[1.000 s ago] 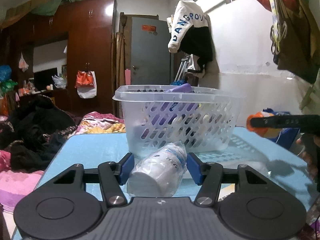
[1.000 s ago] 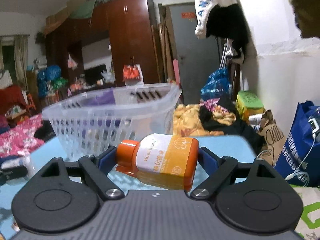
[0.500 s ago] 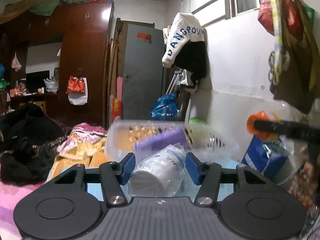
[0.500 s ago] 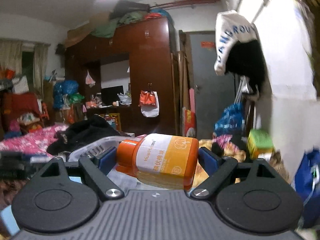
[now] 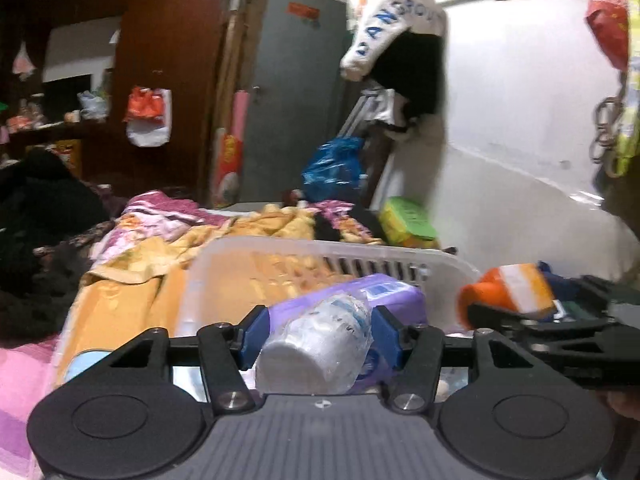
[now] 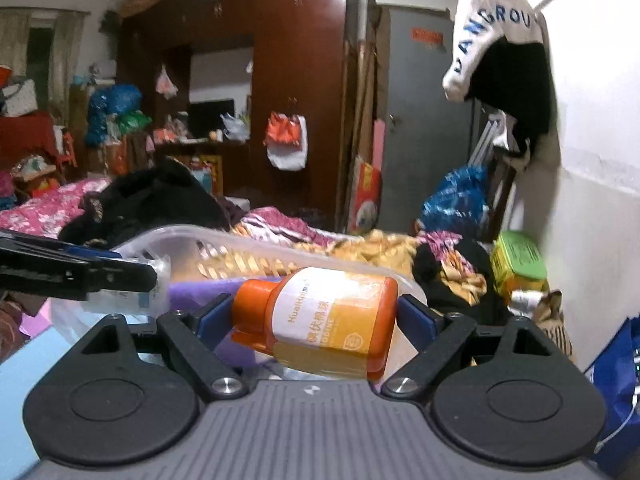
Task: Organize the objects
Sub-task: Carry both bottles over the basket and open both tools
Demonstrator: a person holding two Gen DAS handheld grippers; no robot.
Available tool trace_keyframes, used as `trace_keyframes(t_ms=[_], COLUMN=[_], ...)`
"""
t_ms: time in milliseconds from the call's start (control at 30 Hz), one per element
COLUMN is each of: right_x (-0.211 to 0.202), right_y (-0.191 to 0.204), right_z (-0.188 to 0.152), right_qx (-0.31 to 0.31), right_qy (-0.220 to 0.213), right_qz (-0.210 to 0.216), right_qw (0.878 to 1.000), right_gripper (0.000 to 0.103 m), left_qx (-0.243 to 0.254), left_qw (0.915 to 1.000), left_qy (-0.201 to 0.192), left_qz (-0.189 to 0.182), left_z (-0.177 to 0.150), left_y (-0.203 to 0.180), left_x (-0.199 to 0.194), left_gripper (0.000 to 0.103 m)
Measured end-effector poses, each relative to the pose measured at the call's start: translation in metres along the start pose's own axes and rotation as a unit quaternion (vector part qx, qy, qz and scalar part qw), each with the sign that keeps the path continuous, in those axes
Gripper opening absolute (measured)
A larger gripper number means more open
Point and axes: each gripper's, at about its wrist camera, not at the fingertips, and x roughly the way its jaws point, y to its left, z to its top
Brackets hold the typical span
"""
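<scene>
Left gripper (image 5: 318, 334) squeezes a clear bottle (image 5: 316, 350) with a white bottom between its blue pads (image 5: 254, 334). It holds the bottle above the open top of a see-through basket (image 5: 320, 250). A purple pack (image 5: 384, 294) lies inside the basket, just behind the bottle. Right gripper (image 6: 316, 322) is clamped on an orange bottle (image 6: 320, 316) with an orange cap and a white and yellow label. This bottle lies sideways between the pads, cap to the left, over the near rim of the basket (image 6: 248, 240). Both grippers are side by side and close together. A light blue surface (image 6: 28, 364) shows at the lower left under the basket.
</scene>
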Motion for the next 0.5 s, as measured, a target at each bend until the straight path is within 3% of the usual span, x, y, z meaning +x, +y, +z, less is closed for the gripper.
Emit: trace_keyframes(t_ms=[33,67,100,167,267,367,500], right_x=[-0.003,-0.004,-0.010,-0.024,-0.048,-0.078,-0.107], right_y=[-0.001,-0.002,-0.004,-0.008,-0.015,-0.023,-0.028], right_z=[-0.001,-0.002,-0.003,-0.003,-0.008,-0.035,-0.089], right_qx=[0.004,0.007,0.010,0.013,0.035,0.044,0.066], right_qy=[0.000,-0.002,-0.014,-0.046,-0.060,-0.079,-0.069], right_qz=[0.002,0.007,0.008,0.009,0.016,0.046,0.085], right_qw=[1.000,1.000,1.000,0.999,0.997,0.995,0.992], right_gripper=[0.091,0.094,0.103,0.103,0.103,0.103,0.103], left_qx=[0.005,0.008,0.010,0.011,0.014,0.031,0.039], left_qw=[1.0000,0.9997,0.9991,0.9979,0.9967,0.9949,0.9935], left_qy=[-0.008,-0.022,-0.038,-0.061,-0.076,-0.095,-0.105], left_qz=[0.003,0.009,0.015,0.020,0.023,0.013,-0.022], left_z=[-0.001,-0.002,-0.004,-0.005,-0.016,-0.041,-0.092], left_y=[-0.002,-0.003,-0.004,-0.005,-0.005,-0.006,-0.004], left_x=[-0.002,-0.006,-0.012,-0.024,-0.049,-0.077,-0.104], left_gripper=[0.081,0.098,0.103,0.103,0.103,0.103,0.103])
